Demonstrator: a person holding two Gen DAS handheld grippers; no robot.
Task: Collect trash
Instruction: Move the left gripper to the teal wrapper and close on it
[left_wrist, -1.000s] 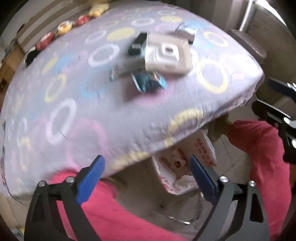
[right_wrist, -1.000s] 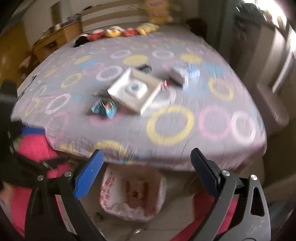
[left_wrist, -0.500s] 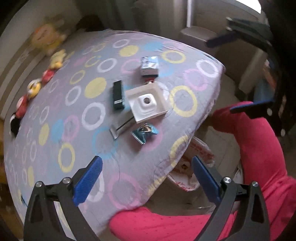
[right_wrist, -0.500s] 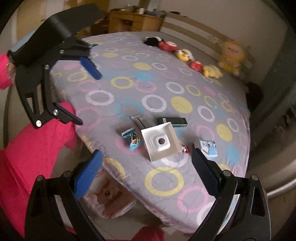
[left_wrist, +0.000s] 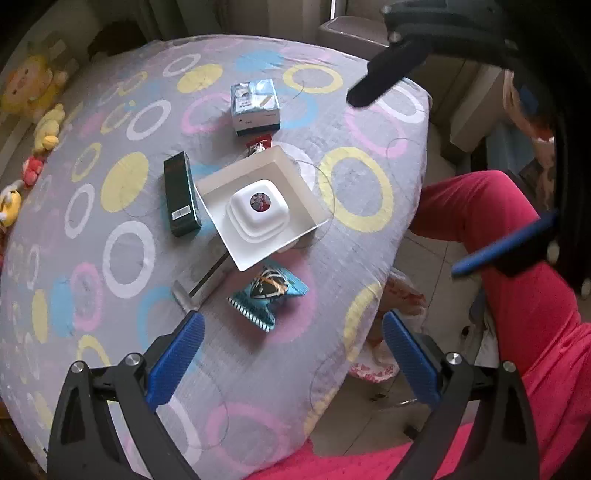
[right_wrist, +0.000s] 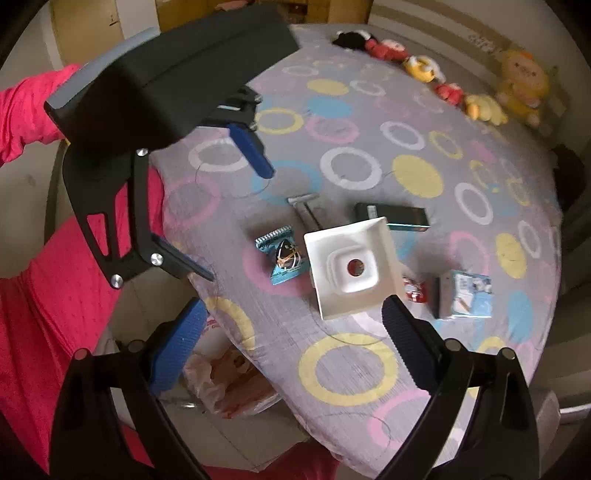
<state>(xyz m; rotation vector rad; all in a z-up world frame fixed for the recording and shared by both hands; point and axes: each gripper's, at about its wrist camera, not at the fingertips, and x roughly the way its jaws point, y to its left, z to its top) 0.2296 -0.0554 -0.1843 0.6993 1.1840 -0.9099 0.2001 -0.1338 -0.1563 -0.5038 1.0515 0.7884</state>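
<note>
Two grippers hovered over a bed (left_wrist: 110, 369) w/ a grey, ring-patterned cover, both w/ jaws spread wide & nothing between them. The left gripper (left_wrist: 291, 354) hung above the bed's near edge; the right gripper (right_wrist: 291, 343) did the same from the other side, each visible in the other's view. Trash lay clustered mid-bed: a crumpled blue snack wrapper (left_wrist: 267, 295) nearest the edge, just beside a white square tray (left_wrist: 295, 199) holding a smaller white dish. A dark green box (left_wrist: 181, 195) lay just beside the tray's far side, a flat grey strip (left_wrist: 201, 282) poked out from under it, and a small red wrapper (left_wrist: 258, 144) sat between the tray & a pale blue carton (left_wrist: 255, 107). A red-printed plastic bag (right_wrist: 229, 380) stood open on the floor below the bed's edge. Plush toys (right_wrist: 480, 85) lined the far side.
</note>
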